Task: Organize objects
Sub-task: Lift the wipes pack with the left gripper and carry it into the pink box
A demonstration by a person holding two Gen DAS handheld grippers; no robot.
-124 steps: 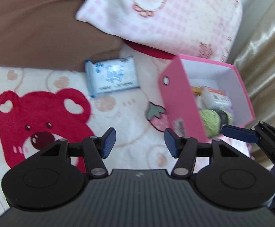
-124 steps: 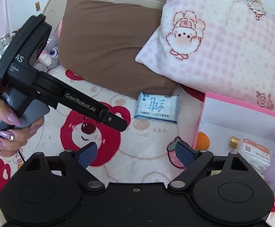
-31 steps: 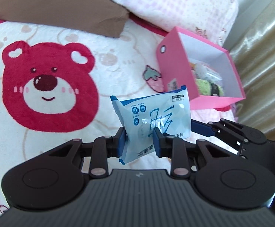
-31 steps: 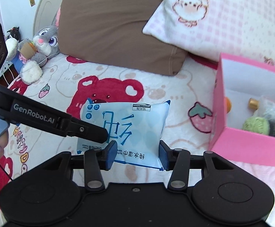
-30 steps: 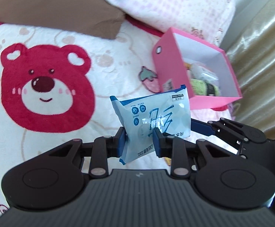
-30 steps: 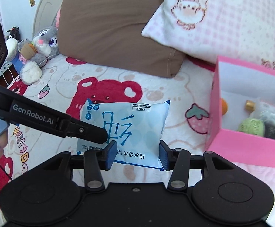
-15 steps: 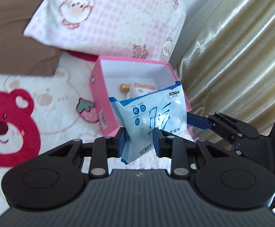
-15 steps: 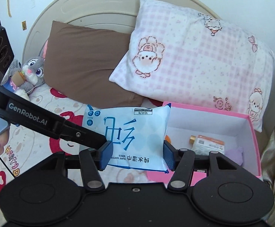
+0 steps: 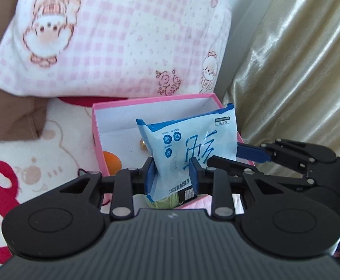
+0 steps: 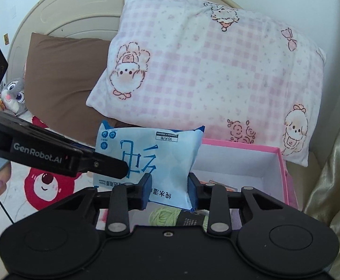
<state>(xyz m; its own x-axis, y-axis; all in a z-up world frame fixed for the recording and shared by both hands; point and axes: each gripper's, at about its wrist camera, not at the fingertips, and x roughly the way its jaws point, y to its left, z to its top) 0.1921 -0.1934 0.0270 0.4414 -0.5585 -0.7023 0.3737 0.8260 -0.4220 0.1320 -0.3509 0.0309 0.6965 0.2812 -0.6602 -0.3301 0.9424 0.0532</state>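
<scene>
A blue-and-white pack of wet wipes (image 9: pixel 191 137) is held upright over the open pink box (image 9: pixel 151 99) on the bed. My left gripper (image 9: pixel 172 175) is shut on the pack's lower edge. My right gripper (image 10: pixel 168 187) is shut on the same pack (image 10: pixel 146 154) from the other side. The box (image 10: pixel 284 163) holds an orange ball (image 9: pixel 112 161), green yarn (image 10: pixel 164 214), a small gold-capped item (image 9: pixel 143 142) and a packet (image 10: pixel 216 184). The pack hides part of the box's inside.
A pink checked pillow (image 10: pixel 205 70) lies right behind the box, a brown pillow (image 10: pixel 62 74) to its left. A gold curtain (image 9: pixel 298 65) hangs close on the right. The bear-print blanket (image 9: pixel 11 170) spreads to the left; a plush rabbit (image 10: pixel 12 94) sits far left.
Both grippers have carried the wipes pack further over the box and lower. The right gripper's fingers have closed in tight on the pack. The box now sits directly beneath the pack.
</scene>
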